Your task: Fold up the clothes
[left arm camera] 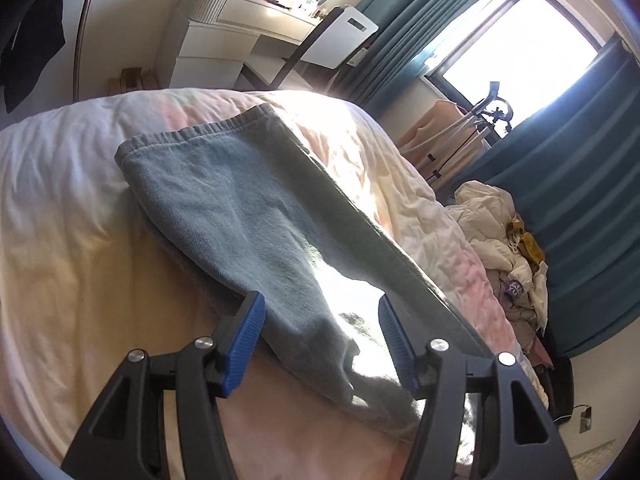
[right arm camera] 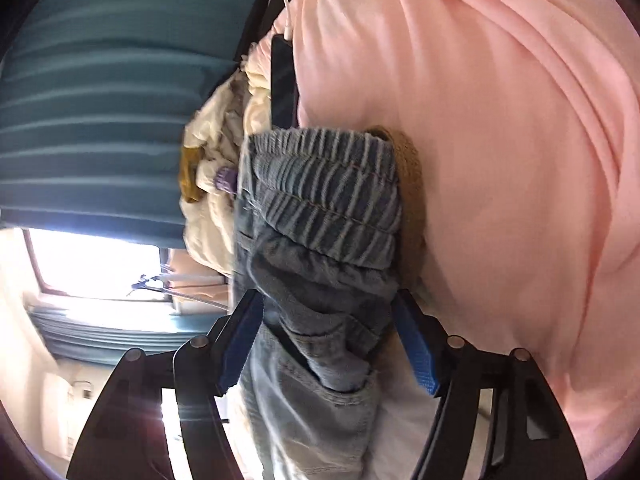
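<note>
Faded blue-grey denim trousers (left arm camera: pixel 248 208) lie folded along their length on the bed (left arm camera: pixel 60 200), hem at the far end. My left gripper (left arm camera: pixel 320 320) is open, its blue pads (left arm camera: pixel 246 340) on either side of the near part of the trouser leg. In the right wrist view the gathered elastic waistband (right arm camera: pixel 320 200) and a back pocket (right arm camera: pixel 320 400) fill the middle. My right gripper (right arm camera: pixel 328 324) is open, its jaws wide on either side of the bunched waist fabric, the view rolled sideways.
A pink-and-white duvet (right arm camera: pixel 500 160) covers the bed. A heap of pale clothes (left arm camera: pixel 504 232) lies at the bed's right side near teal curtains (left arm camera: pixel 580 184) and a bright window. A white dresser (left arm camera: pixel 224 32) stands behind. A dark phone (right arm camera: pixel 282 80) rests by the duvet.
</note>
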{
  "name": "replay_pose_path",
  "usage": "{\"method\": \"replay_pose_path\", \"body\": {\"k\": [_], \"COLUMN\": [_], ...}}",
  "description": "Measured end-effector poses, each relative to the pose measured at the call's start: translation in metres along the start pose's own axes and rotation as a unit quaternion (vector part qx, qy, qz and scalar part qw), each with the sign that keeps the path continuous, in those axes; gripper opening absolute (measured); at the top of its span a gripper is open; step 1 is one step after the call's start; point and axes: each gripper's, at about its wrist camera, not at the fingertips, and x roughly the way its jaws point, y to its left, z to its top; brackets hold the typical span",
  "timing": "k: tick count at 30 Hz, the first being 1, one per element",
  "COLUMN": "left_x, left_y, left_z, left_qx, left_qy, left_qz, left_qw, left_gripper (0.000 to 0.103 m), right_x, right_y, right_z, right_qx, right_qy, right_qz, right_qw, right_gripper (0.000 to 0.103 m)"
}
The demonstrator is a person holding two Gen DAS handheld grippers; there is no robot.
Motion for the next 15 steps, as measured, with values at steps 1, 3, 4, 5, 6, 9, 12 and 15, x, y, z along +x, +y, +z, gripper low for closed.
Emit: {"method": "replay_pose_path", "body": {"k": [1, 3, 4, 5, 6, 9, 12, 15], "left_x": [0.000, 0.003, 0.005, 0.009, 0.014, 0.034, 0.051, 0.068], "left_y": [-0.009, -0.025, -0.033, -0.042, -0.050, -0.075, -0.097, -0.114], "left_z": [-0.002, -0.006, -0.008, -0.010, -0.013, -0.025, -0.036, -0.046], "left_qx": [0.018, 0.050, 0.066, 0.082, 0.098, 0.140, 0.175, 0.201], "left_qy": [-0.002, 0.002, 0.005, 0.010, 0.016, 0.042, 0.057, 0.056], "left_qz": [0.001, -0.003, -0.005, -0.006, -0.005, -0.008, -0.011, -0.002], "left_qw": [0.9998, 0.9987, 0.9978, 0.9966, 0.9950, 0.9893, 0.9829, 0.9780], "left_gripper": [0.060, 0.060, 0.060, 0.060, 0.060, 0.060, 0.060, 0.060], "right_x": [-0.001, -0.003, -0.002, -0.001, -0.001, 0.001, 0.006, 0.012], "right_y": [-0.004, -0.013, -0.015, -0.016, -0.016, -0.011, -0.009, -0.012], "right_z": [0.000, 0.002, 0.003, 0.003, 0.003, 0.002, 0.002, 0.001], "right_qx": [0.014, 0.048, 0.052, 0.049, 0.044, 0.024, 0.013, 0.024], "right_qy": [-0.007, -0.019, -0.019, -0.018, -0.018, -0.021, -0.024, -0.029], "right_qz": [0.019, 0.055, 0.054, 0.047, 0.042, 0.024, 0.006, 0.003], "right_qw": [1.000, 0.997, 0.997, 0.998, 0.998, 0.999, 1.000, 0.999], "right_gripper": [0.068, 0.070, 0.070, 0.070, 0.070, 0.070, 0.070, 0.070]}}
